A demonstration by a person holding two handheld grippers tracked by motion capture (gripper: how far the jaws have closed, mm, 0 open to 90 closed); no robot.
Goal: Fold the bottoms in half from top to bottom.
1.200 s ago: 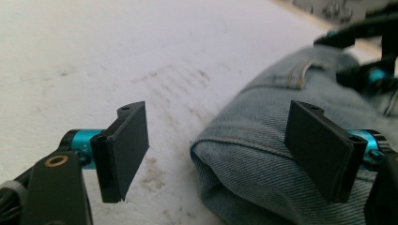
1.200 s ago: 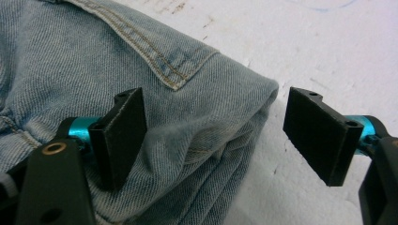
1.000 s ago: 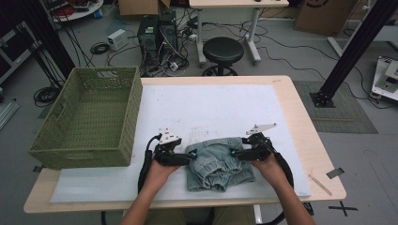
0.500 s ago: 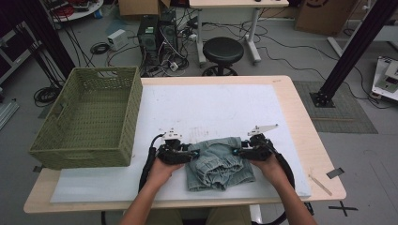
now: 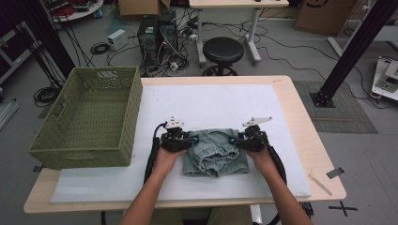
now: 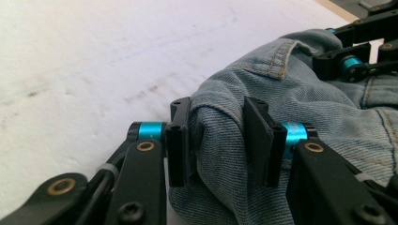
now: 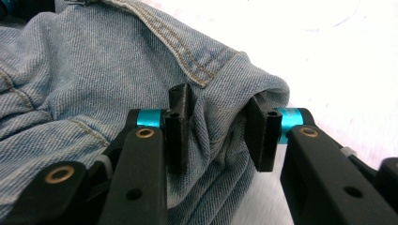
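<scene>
My left gripper [image 5: 187, 140] and right gripper [image 5: 238, 141] have just closed, each pinching an end of the folded denim shorts [image 5: 215, 153] at lower centre of the worktop [image 5: 300, 117]. The green basket [image 5: 89, 117] lies left, nearer my left hand.

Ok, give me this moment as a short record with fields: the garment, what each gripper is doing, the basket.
garment: folded denim piece lying on the white mat
left gripper: jaws have just been closing, pads clamped on a bunched denim edge
right gripper: jaws have just been closing, pads clamped on the opposite edge
basket: green woven basket at the table's left, nothing visible inside
</scene>
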